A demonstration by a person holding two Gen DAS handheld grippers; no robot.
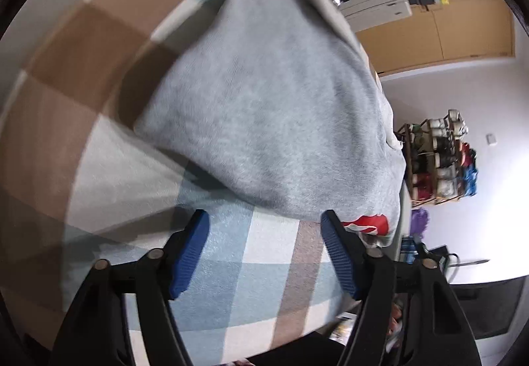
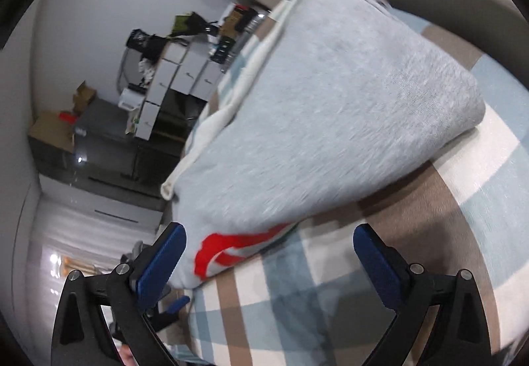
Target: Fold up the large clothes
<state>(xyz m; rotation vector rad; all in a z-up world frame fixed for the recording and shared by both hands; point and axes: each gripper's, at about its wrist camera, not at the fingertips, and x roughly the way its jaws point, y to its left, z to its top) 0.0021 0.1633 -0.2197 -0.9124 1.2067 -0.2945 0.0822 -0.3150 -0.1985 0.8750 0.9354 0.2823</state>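
A light grey garment [image 1: 264, 108] with a red print [image 1: 367, 223] lies folded into a thick bundle on a checked blanket [image 1: 264, 266]. In the left wrist view my left gripper [image 1: 264, 223] is open just short of the bundle's near edge, nothing between its blue pads [image 1: 190, 253]. The right wrist view shows the same grey garment [image 2: 330, 108] with its red print [image 2: 231, 247] at the near corner. My right gripper [image 2: 269, 238] stands wide open, the printed corner lying between the jaws without the pads [image 2: 162, 263] pressing on it.
The checked blanket [image 2: 330, 300] in brown, white and pale blue covers the surface. White drawer units [image 2: 178, 75], cardboard boxes [image 2: 49, 131] and a dark cabinet stand beyond its edge. A shelf of small items [image 1: 439, 157] and a wooden door [image 1: 446, 25] are along the wall.
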